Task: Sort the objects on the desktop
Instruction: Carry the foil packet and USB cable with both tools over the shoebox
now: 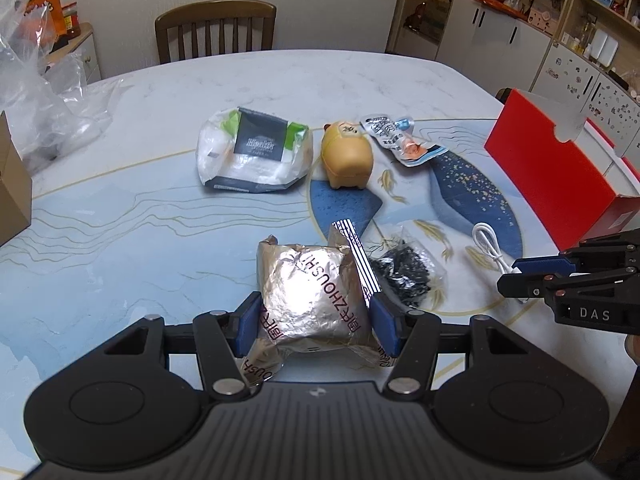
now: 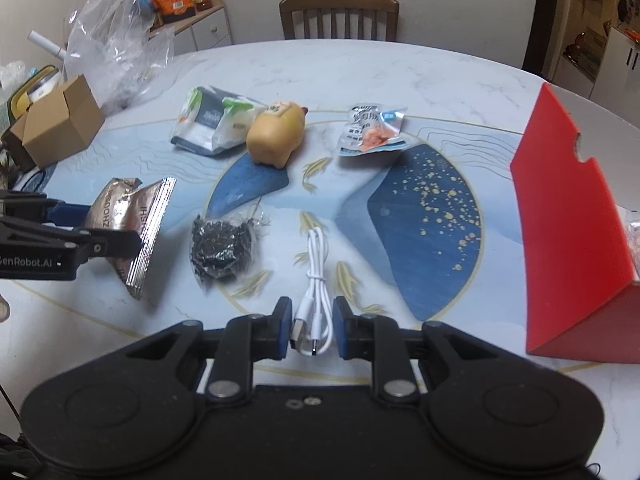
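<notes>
— Your left gripper (image 1: 316, 320)?
— Low over the table, level, blue pads (image 1: 250, 322) pressed against both sides of the silver foil packet (image 1: 316, 300).
— Your right gripper (image 2: 310, 330)?
— Also low, pointing forward, jaws narrowed around the white cable (image 2: 316, 304); whether the pads touch it cannot be told.

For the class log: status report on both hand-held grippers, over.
Left hand-held gripper shut on silver foil packet. Right hand-held gripper open around white cable. Nothing blocking the red box.

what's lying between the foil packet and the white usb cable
A clear bag of small black pieces lies between the foil packet and the white USB cable, clearest in the right wrist view.
</notes>
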{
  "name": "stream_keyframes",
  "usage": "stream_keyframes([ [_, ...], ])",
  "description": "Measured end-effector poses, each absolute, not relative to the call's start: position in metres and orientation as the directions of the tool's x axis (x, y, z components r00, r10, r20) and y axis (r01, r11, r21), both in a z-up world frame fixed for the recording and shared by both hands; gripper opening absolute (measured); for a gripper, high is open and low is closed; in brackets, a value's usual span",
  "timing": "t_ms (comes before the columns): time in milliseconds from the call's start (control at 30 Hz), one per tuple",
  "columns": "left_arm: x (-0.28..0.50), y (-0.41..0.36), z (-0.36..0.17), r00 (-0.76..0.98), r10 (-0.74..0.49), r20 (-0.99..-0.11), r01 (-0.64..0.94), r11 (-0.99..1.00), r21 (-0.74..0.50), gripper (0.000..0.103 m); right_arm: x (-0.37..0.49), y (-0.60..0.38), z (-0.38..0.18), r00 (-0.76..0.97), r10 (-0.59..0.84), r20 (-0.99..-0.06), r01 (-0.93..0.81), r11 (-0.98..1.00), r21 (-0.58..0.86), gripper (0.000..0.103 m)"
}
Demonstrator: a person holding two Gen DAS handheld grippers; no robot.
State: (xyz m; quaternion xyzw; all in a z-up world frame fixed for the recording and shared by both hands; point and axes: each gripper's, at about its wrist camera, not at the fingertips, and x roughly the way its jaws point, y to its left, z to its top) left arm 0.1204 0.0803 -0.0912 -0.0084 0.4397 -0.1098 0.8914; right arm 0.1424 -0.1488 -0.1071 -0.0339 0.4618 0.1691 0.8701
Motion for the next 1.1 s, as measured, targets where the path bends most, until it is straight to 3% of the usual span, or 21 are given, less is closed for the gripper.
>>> stream_keyframes([
  [1100,0.114,-0.034,-0.028,0.612,-0.303,-0.731,0.314,0.941,-0.127,0.057,0.113,-0.248,-0.035,0.613,0.273,-0.742,-0.224,0.960,0.168,0.021],
])
